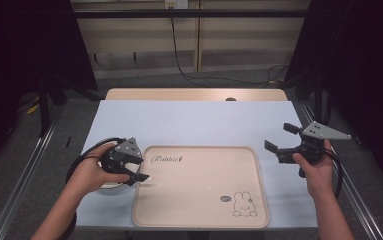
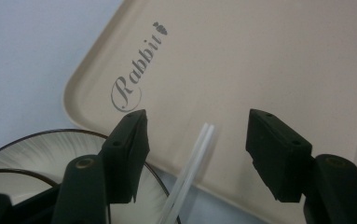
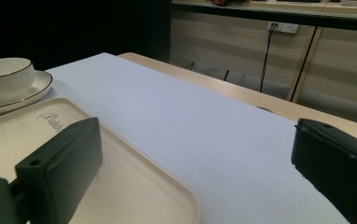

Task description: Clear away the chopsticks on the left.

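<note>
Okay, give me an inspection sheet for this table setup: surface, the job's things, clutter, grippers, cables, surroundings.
Surface: pale blue mat on a wooden table.
Job's things: white stick-like utensil leaning from the dark-rimmed plate onto the beige rabbit tray; white bowl on the plate.
Clutter: nothing seen.
Grippers: left gripper open, its fingers either side of the utensil, not touching; right gripper open, nothing between its fingers, beside the tray.
Cables: black cable down the back wall; cable loop by the left gripper.
Surroundings: dark curtains, metal rails.

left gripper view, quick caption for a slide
Left gripper jaws straddle a clear straw above the Rabbit tray, untouched.
</note>
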Tool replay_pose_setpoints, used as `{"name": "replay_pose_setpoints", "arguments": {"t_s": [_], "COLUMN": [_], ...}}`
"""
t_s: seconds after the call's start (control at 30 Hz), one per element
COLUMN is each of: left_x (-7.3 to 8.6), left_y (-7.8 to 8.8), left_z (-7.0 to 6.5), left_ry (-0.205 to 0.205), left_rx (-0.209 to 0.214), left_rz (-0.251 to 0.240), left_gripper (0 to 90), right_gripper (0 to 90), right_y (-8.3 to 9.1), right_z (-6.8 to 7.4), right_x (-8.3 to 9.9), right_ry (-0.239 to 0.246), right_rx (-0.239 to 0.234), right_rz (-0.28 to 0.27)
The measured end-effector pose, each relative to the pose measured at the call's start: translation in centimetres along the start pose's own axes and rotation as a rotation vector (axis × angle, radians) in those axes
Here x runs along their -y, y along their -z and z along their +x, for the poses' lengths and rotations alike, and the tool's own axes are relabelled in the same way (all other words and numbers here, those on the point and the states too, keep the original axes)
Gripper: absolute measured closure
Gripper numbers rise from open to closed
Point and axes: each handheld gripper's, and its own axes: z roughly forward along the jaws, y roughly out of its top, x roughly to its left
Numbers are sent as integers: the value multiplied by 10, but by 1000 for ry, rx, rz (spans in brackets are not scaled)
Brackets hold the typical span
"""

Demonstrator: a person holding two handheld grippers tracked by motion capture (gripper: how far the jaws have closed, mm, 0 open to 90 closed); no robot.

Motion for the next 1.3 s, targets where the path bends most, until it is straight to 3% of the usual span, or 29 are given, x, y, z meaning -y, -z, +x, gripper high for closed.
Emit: {"name": "replay_pose_setpoints", "arguments": {"t_s": [0.13,0.43,0.77,1.07,1.1,1.3], "left_x": [2,8,13,14,14,14], "left_y": [-4,-6,-6,-11,-12,-17], "left_z": [-4,-3,-5,-4,-4,-3], "left_ry": [-5,-22,-31,-60,-88,-88], "left_rx": [43,45,66,65,62,61], "left_rz": [43,96,111,125,134,132], "left_gripper": [426,497,566,603,606,609], "right_gripper": [16,16,16,16,16,17], "right_y": [0,0,0,0,0,0], "right_z": [-1,-1,-1,-1,-1,-1], "right_x": [0,0,0,0,0,0], "right_ry": [-1,2,2,-1,-1,0], "right_rx": [-3,-1,0,4,-1,-1], "right_rz": [-3,-3,-5,2,-4,-4]}}
